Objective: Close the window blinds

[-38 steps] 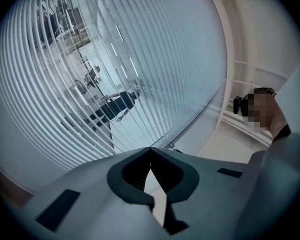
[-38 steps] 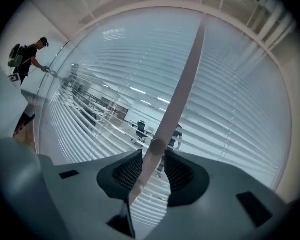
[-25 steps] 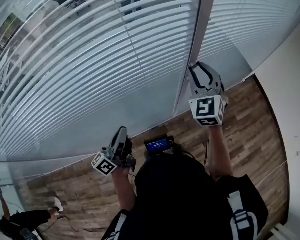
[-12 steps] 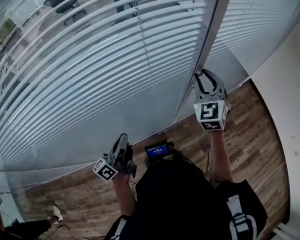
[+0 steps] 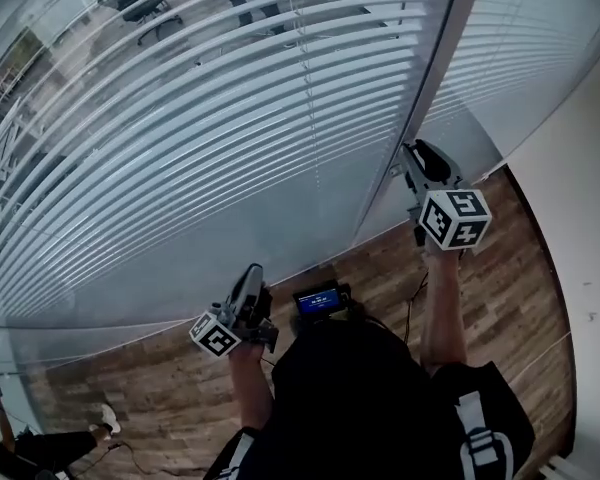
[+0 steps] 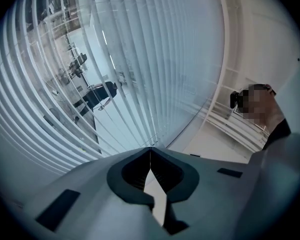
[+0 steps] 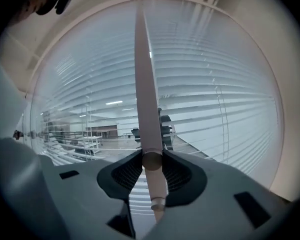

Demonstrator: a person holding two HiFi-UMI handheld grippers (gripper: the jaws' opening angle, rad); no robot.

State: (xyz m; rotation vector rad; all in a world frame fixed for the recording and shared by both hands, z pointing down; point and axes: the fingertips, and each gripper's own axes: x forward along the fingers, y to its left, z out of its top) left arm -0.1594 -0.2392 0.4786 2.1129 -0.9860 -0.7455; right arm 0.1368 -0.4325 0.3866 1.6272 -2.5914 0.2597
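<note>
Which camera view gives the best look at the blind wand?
The right gripper view: the wand fills the centre, clamped between the jaws of the right gripper, with the slats behind. In the head view it is hard to pick out beside the window divider. The left gripper view does not show it.

White slats, grey tools, brown planks

The blinds [image 5: 180, 168] filling the upper left of the head view are white slats in even parallel stripes, tinted bluish. The wand [image 7: 146, 109] is pale pinkish beige. The left gripper [image 5: 248, 276] and the right gripper [image 5: 417, 158] are grey with black ribbed pads [image 7: 125, 174], each bearing black-and-white square markers. The floor [image 5: 520, 268] at lower right is brown wood-grain planking; the person's top [image 5: 360, 398] is black with white stripes.
</note>
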